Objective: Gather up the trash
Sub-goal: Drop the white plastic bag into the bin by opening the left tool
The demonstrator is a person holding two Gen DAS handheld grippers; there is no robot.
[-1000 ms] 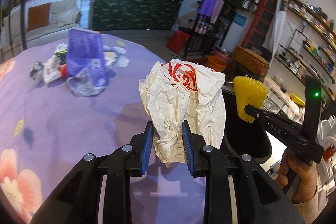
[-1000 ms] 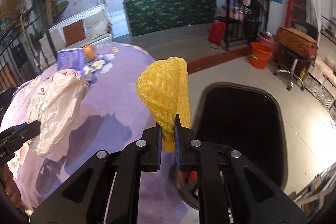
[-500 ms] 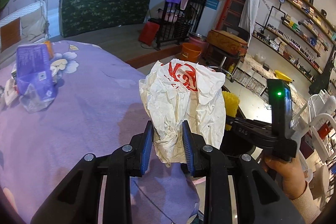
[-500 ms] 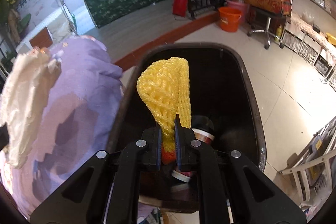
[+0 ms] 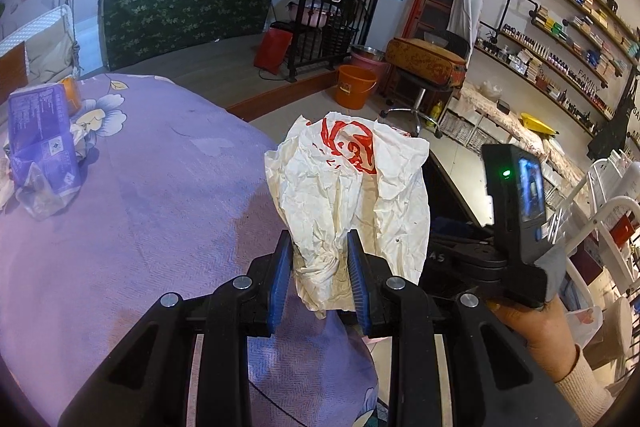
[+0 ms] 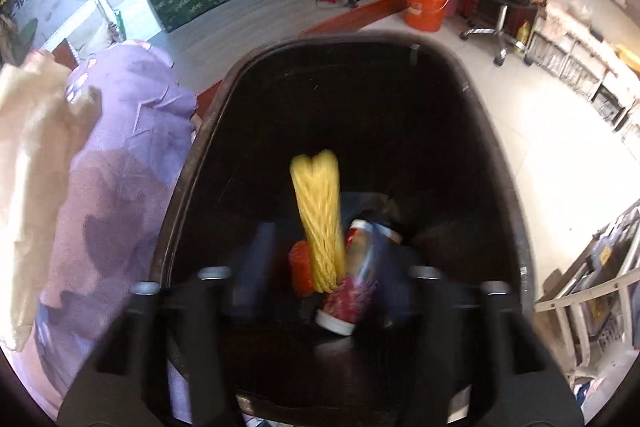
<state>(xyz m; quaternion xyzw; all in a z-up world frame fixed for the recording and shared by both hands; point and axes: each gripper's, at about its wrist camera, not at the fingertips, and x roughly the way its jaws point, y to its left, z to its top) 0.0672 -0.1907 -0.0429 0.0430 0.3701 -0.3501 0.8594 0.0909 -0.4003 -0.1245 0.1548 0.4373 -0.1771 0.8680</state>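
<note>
Standing upright over the bin (image 6: 500, 155), yellow foam net (image 6: 318, 219) between opening jaws.

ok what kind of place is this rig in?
Probably a small shop or studio doubling as living space: wall shelves of bottles and books, a table under a purple floral cloth, a black trash bin beside it.

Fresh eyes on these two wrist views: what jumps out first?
The yellow foam net, motion-blurred, inside the black bin, between the opening jaws of the right gripper, above a bottle. In the left view, a crumpled white bag with red print, clamped in the left gripper at the edge of the purple tablecloth.
</note>
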